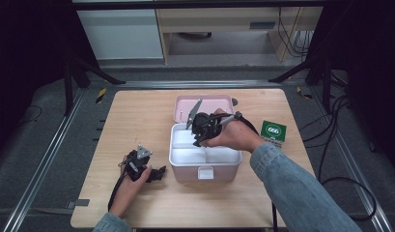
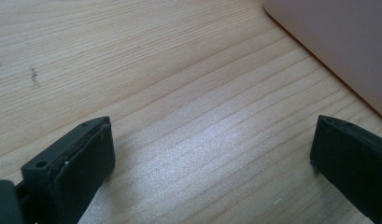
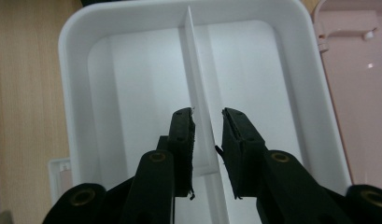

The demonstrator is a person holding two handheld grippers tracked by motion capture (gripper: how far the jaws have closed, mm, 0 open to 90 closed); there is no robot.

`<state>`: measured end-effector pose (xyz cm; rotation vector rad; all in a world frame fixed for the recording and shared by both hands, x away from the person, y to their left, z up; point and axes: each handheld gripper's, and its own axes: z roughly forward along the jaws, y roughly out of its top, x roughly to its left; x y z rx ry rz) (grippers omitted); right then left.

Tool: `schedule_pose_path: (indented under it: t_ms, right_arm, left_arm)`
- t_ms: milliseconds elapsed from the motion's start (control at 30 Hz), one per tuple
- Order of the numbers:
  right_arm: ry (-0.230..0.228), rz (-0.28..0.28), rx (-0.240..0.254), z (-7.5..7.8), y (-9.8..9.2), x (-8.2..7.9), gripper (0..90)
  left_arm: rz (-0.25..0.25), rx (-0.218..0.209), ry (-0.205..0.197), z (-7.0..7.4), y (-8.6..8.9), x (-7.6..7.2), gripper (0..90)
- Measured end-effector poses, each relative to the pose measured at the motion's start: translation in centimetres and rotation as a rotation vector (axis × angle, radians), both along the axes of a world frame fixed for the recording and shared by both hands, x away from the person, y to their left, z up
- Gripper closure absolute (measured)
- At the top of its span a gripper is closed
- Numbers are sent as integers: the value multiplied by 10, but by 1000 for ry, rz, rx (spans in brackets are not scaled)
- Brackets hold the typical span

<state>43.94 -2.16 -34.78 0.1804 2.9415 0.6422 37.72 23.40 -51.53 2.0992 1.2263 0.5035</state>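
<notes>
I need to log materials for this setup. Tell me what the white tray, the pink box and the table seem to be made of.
White tray: likely moulded plastic, smooth with a soft sheen, rounded rim, thin divider wall.
Pink box: probably plastic too, even matte pink; its white latch looks moulded.
Table: light wood or wood-look laminate, with visible straight grain lines; which one is unclear.

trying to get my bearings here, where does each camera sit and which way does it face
High view: above the person's side, facing forward and down on the table; both forearms, left gripper, right gripper.
Left gripper view: on the left gripper, facing bare tabletop beside the pink box; jaws wide apart.
Right gripper view: on the right gripper, looking into the white tray; jaws astride its divider.
Shared: tray, box.
</notes>
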Motion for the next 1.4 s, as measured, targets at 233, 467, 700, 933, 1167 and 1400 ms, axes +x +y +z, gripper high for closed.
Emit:
schedule_pose_path:
  t_ms: [233, 467, 700, 933, 1167, 1400]
  right_arm:
    - [16, 39, -73, -14, 6, 7, 750]
    - [31, 85, -105, -14, 11, 12, 765]
    - [37, 106, -144, -16, 14, 14, 780]
    - [43, 117, -171, -16, 14, 16, 789]
    - [39, 127, -191, -19, 14, 18, 806]
    - [50, 128, -195, -21, 17, 19, 837]
  left_arm:
    - [0, 0, 0, 0, 0, 0, 0]
    - [0, -2, -1, 0, 0, 0, 0]
    - [-4, 2, 1, 0, 0, -1, 0]
    - [-4, 2, 0, 0, 0, -1, 0]
    - [-7, 4, 2, 0, 0, -1, 0]
    - [-6, 2, 1, 0, 0, -1, 0]
